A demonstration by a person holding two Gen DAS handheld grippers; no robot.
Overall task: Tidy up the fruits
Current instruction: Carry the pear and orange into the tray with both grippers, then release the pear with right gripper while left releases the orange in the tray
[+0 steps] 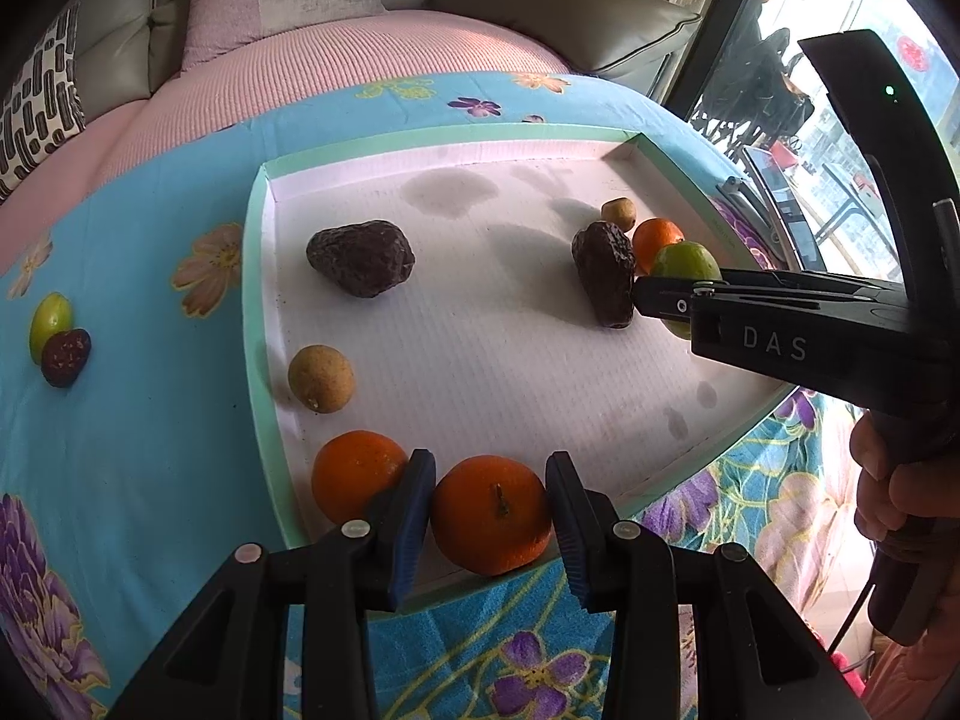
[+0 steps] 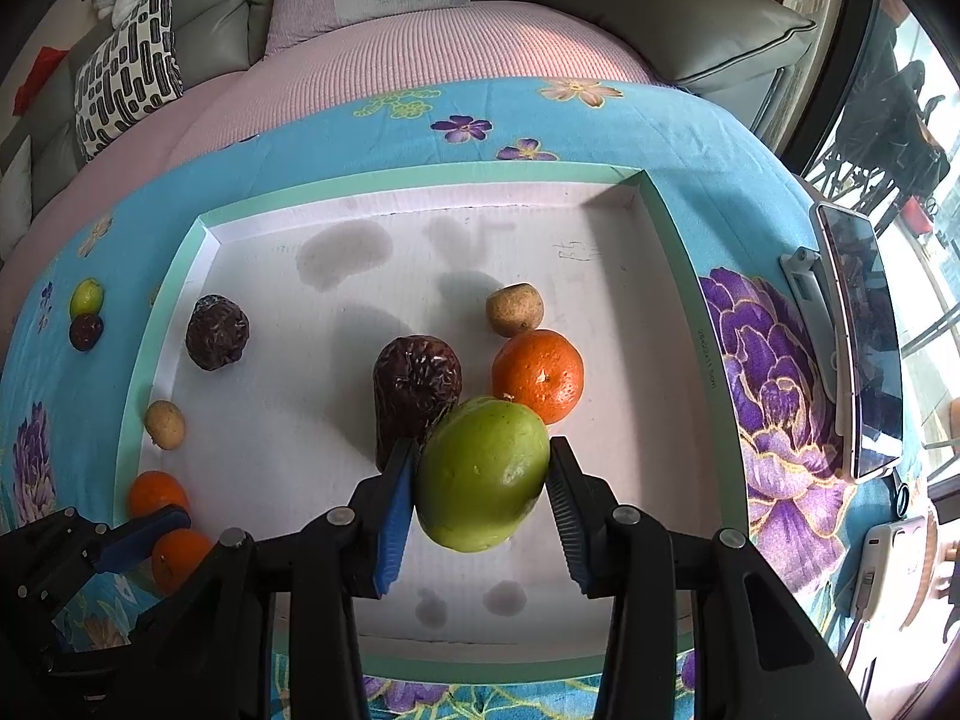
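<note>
Floral cloth; perhaps wrinkled dates (image 2: 417, 390).

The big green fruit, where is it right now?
In the right wrist view the big green fruit sits between the right gripper's jaws, inside the tray, touching the dark wrinkled fruit and the orange.

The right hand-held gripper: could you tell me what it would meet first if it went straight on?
The green fruit already sits between its fingers; beyond that, probably the orange just behind it, though depth is unclear.

Eight fruits lie in the tray (image 2: 684, 276); two small fruits (image 2: 86, 315) lie left of it on the cloth (image 2: 372, 132).
</note>
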